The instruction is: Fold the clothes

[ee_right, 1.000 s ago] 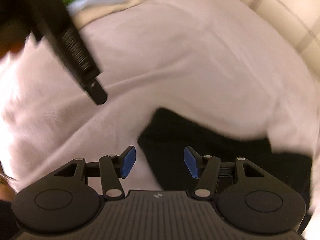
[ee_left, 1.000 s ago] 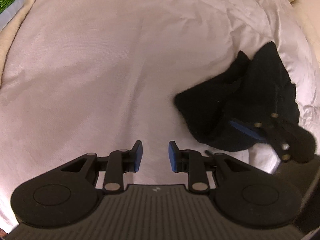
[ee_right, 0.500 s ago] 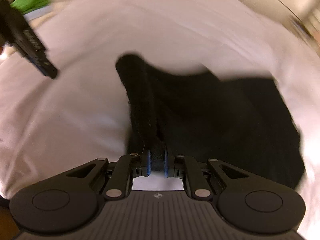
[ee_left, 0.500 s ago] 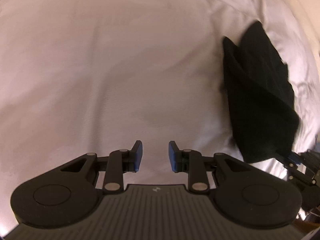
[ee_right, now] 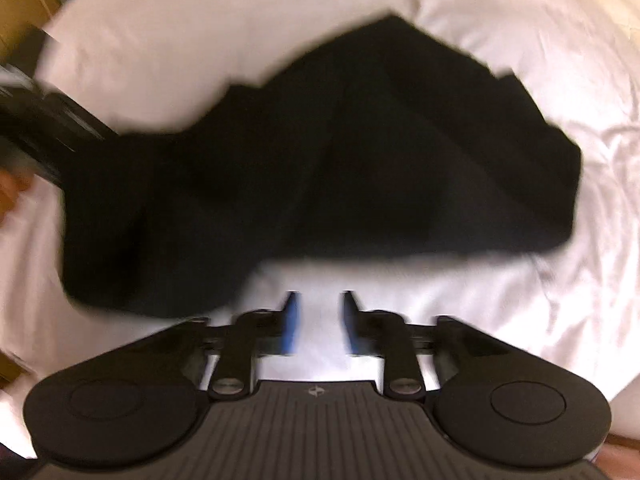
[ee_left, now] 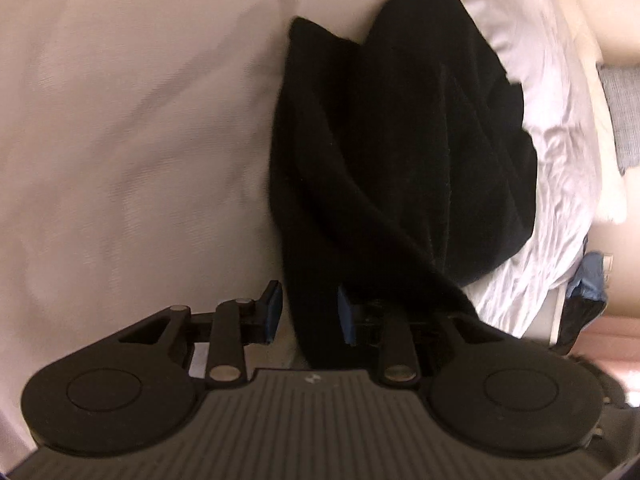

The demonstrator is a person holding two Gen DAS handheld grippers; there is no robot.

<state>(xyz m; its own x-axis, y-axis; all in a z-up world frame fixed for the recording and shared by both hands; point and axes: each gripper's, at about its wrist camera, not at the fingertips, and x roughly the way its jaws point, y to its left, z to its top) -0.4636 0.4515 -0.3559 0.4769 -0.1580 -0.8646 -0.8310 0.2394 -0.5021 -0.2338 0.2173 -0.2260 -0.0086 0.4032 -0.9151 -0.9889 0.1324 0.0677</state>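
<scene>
No words, numbers or brand names can be read in either view. The only sign is a small pale emblem, shaped like a bow tie or a pair of facing triangles, printed on the ribbed dark grey plastic body of each handheld tool. In the left wrist view it sits on the left tool's ribbed body [ee_left: 311, 379] at about 6 o'clock, just behind the gap between the blue-padded fingers. In the right wrist view the same emblem sits on the right tool's ribbed body [ee_right: 317, 391], also at about 6 o'clock. It is too small to make out further.
</scene>
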